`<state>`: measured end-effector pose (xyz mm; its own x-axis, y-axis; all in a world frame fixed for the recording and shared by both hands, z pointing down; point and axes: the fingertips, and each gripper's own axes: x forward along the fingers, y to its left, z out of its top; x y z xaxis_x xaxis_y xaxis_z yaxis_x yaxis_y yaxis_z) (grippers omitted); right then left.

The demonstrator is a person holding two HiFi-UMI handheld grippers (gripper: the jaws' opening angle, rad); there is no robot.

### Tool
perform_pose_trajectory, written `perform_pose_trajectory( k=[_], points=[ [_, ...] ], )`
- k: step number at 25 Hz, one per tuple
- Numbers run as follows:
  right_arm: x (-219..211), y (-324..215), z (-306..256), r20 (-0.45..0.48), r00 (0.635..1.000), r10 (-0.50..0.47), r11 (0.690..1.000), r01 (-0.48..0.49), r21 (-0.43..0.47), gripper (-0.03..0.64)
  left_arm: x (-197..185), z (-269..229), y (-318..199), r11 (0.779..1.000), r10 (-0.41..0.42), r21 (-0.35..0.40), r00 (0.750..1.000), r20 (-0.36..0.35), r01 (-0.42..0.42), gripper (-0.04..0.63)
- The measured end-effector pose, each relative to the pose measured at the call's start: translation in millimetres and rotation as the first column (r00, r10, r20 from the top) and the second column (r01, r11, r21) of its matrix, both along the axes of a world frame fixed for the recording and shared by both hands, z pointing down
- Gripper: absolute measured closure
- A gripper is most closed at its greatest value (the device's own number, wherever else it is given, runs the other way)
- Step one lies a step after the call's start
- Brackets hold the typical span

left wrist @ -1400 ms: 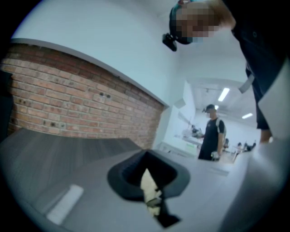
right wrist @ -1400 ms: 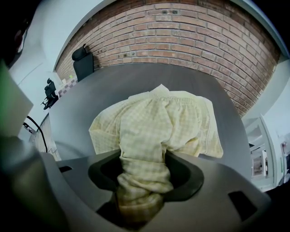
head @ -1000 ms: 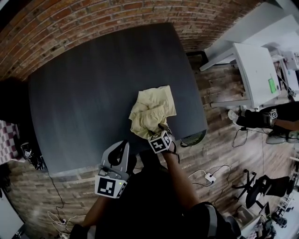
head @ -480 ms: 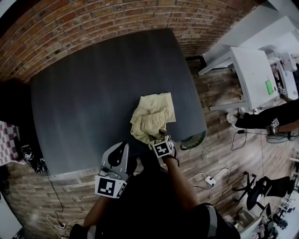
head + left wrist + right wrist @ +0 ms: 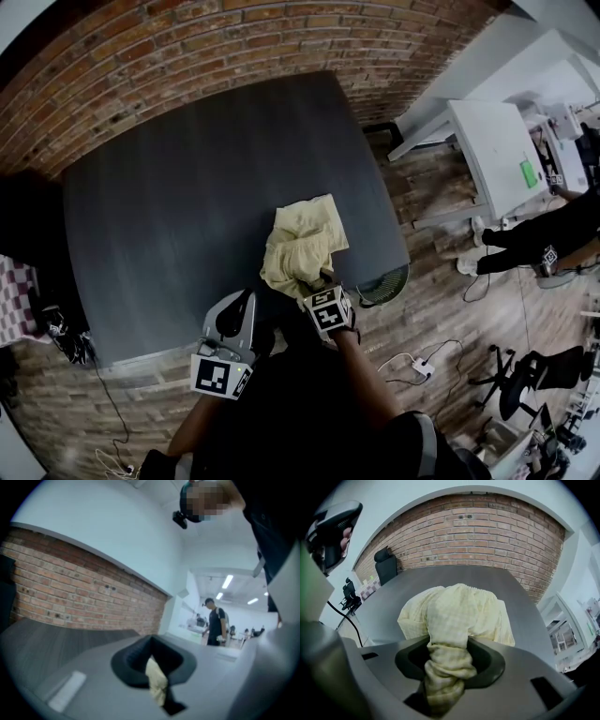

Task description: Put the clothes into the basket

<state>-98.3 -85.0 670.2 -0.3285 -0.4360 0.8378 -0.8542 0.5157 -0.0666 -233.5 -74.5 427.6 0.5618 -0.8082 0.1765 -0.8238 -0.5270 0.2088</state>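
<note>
Right tool [image 5: 445, 682] pinches crumpled pale-yellow, seemingly checked cloth [image 5: 459, 613].

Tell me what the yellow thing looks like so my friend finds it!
Find the dark table by the brick wall. Near its front edge lies a crumpled cloth, pinched in the right claw, which just closed tighter. It is pale yellow, the table's only thing.

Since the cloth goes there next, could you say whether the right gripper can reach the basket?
Probably yes: the basket stands by the corner of the table, close beside the right gripper, with nothing between them.
</note>
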Motion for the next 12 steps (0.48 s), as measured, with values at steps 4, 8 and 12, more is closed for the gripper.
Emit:
perform_pose_trajectory(
  k=[4,8,12],
  points=[
    [-1,5,-19,0.003,1.000,0.015,0.999,-0.015,0.052,0.440,-4,-2,3,1.000,0.014,0.011,1.000,-0.008,-0.014,0.589],
    [-4,7,-39,0.020,0.999,0.038,0.995,-0.040,0.094,0.440,-10,-5,4,0.999,0.032,0.021,0.999,-0.017,-0.032,0.589],
    [-6,15,-56,0.048,0.996,0.073,0.991,-0.078,0.108,0.440,-13,-5,7,0.998,0.056,0.028,0.998,-0.027,-0.056,0.589]
  ],
)
